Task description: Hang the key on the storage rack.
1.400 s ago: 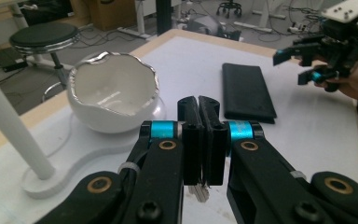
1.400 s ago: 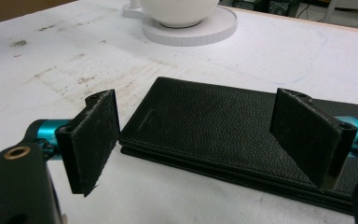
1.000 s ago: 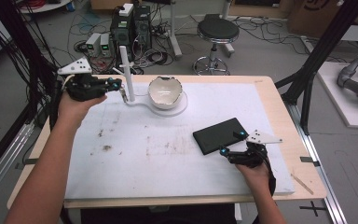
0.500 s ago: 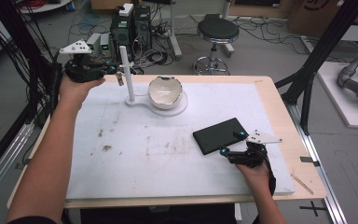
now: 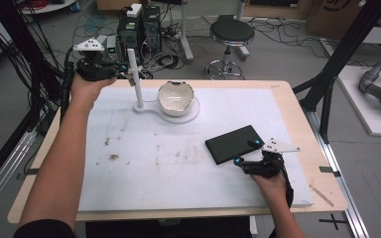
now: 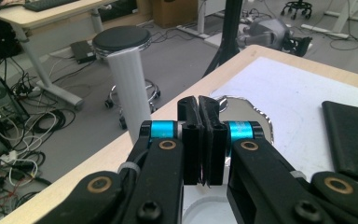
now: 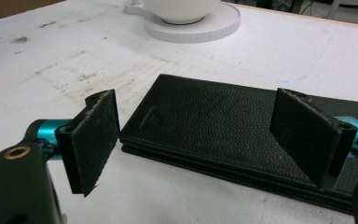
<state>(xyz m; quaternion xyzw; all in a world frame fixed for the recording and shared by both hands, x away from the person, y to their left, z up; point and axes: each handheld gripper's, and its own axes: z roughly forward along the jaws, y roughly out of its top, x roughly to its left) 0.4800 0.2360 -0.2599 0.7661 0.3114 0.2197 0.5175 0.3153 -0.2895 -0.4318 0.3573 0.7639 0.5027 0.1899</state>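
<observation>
White matting covers most of the wooden tabletop [image 5: 297, 106], with cables, computer cases and a round stool [image 5: 231, 33] seen on the floor beyond its far edge. A black leather wallet [image 5: 234, 143] lies flat toward the right edge, its long axis set diagonally, running from the near middle toward the far right corner. The right gripper [image 5: 245, 154] is held at the wallet's near end, jaws spread wide, gripping nothing; in the right gripper view the wallet [image 7: 223, 123] is seen lying between and beyond the two pads, not pressed by either. The left gripper [image 5: 124, 71] is held at the far left corner, its jaws closed together and empty, as the left gripper view [image 6: 199, 140] makes plain. Beside it a white upright post [image 5: 134, 77] rises from a white base carrying a bowl [image 5: 175, 97].
</observation>
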